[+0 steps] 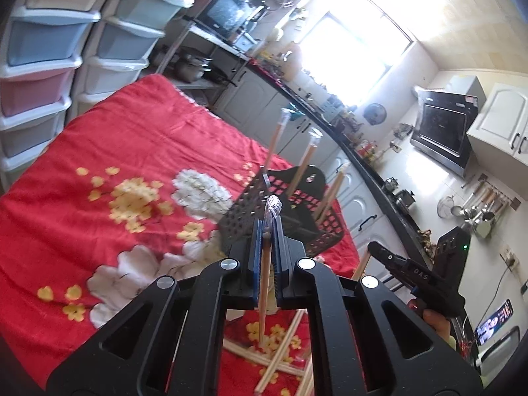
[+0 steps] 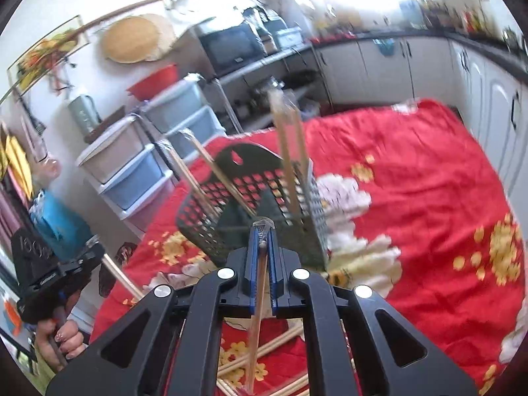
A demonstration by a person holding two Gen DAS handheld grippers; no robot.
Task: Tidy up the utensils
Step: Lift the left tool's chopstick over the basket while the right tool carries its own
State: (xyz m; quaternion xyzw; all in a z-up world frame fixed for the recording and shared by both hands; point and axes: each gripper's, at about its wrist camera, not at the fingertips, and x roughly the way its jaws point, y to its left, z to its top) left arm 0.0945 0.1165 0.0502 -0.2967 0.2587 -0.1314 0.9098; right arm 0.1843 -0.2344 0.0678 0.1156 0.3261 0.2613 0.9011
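A black perforated utensil holder [image 1: 290, 208] stands on the red flowered cloth [image 1: 138, 151], with several wrapped chopsticks [image 1: 305, 158] standing in it. My left gripper [image 1: 268, 227] is shut on a wrapped chopstick [image 1: 264, 283], just in front of the holder. My right gripper [image 2: 262, 236] is shut on another wrapped chopstick [image 2: 255, 323], close to the holder [image 2: 250, 198], where chopsticks [image 2: 290, 151] stand. Loose chopsticks [image 1: 280, 353] lie on the cloth below both grippers, also in the right wrist view [image 2: 264, 353]. The right gripper shows at the right of the left wrist view [image 1: 415, 277].
Stacked plastic drawers [image 1: 49, 52] stand at the table's far left. A kitchen counter with white cabinets [image 1: 330, 151] runs along the far side. The cloth [image 2: 412, 198] spreads wide to the right of the holder.
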